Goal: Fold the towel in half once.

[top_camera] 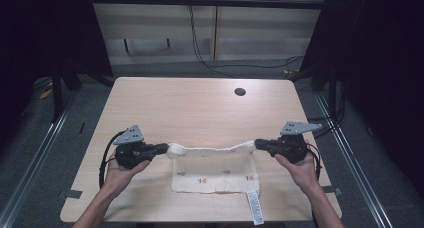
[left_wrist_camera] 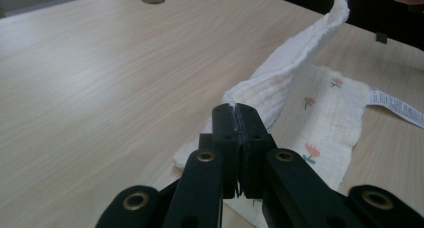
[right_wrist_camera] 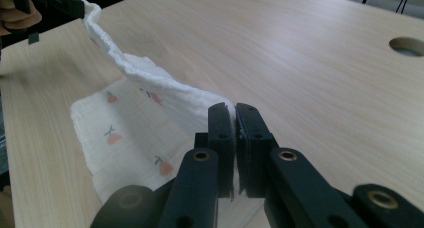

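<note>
Light wood table [top_camera: 200, 108], round cable hole [top_camera: 240, 91] near its far right side.

White cloth [top_camera: 215, 170] with small orange flower print lies at the near middle of the table, between the two hands. Near part lies flat on the table. Far edge is lifted off the surface and strung between the two grippers, sagging a little in the middle. White care label [top_camera: 254, 207] hangs off the cloth's near right corner, flat on the table, reaching toward the near table edge.

Left gripper [top_camera: 167, 148]: held in the person's left hand [top_camera: 120, 170], pointing right, grey three-cornered plate on top. Jaws pressed together on the far left corner of the cloth. In the left gripper view the gripper [left_wrist_camera: 235, 110] has the cloth [left_wrist_camera: 320, 103] edge rising from the jaw tips and running up and away toward the other gripper; the label [left_wrist_camera: 397, 107] shows at the right.

Right gripper [top_camera: 256, 144]: held in the right hand [top_camera: 300, 168], pointing left, grey plate on top too. Jaws closed, pinching the far right corner. In the right gripper view the gripper [right_wrist_camera: 234, 109] has the cloth [right_wrist_camera: 130, 133] edge leading from the jaw tips up to the upper left, flat printed part below it.

Black cable trails from each gripper. Both grippers sit just above the table at similar height, well apart.
</note>
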Demonstrator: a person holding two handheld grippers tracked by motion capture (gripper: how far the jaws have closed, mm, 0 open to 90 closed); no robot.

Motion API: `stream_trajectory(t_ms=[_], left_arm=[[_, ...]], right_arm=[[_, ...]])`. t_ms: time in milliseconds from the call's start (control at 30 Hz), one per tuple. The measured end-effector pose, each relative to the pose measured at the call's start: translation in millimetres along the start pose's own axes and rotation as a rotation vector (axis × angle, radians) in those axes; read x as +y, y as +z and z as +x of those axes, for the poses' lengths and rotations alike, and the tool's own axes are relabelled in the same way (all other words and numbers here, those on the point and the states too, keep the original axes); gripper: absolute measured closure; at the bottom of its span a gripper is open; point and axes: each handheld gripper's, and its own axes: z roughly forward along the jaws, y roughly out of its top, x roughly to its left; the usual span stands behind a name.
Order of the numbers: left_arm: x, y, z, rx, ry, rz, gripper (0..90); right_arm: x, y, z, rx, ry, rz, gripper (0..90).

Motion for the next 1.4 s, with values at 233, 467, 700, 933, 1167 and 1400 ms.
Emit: stream_trajectory(t_ms=[233, 467, 700, 933, 1167, 1400], left_arm=[[-14.4, 0.4, -8.5, -0.012, 0.006, 0.042, 88.3], [-28.9, 8.1, -17.4, -0.057, 0.001, 0.102, 88.1], [-36.6, 15.4, -24.6, -0.070, 0.019, 0.160, 88.1], [-44.5, 21.8, -27.0, -0.083, 0.019, 0.194, 87.9], [-47.2, 17.1, -32.1, -0.102, 0.026, 0.200, 87.2], [-43.1, 9.8, -31.6, -0.123, 0.014, 0.149, 83.3]], right_arm=[[-20.4, 1.3, 6.9, 0.017, 0.009, 0.040, 85.8], [-33.5, 2.2, 14.2, 0.015, -0.002, 0.087, 84.9], [-48.9, 9.9, 21.4, 0.052, -0.004, 0.130, 83.8], [-63.5, 11.5, 27.0, 0.059, -0.011, 0.179, 81.3], [-73.3, 7.5, 27.3, 0.064, 0.010, 0.194, 78.3], [-72.9, 7.9, 28.2, 0.055, 0.021, 0.186, 73.5]])
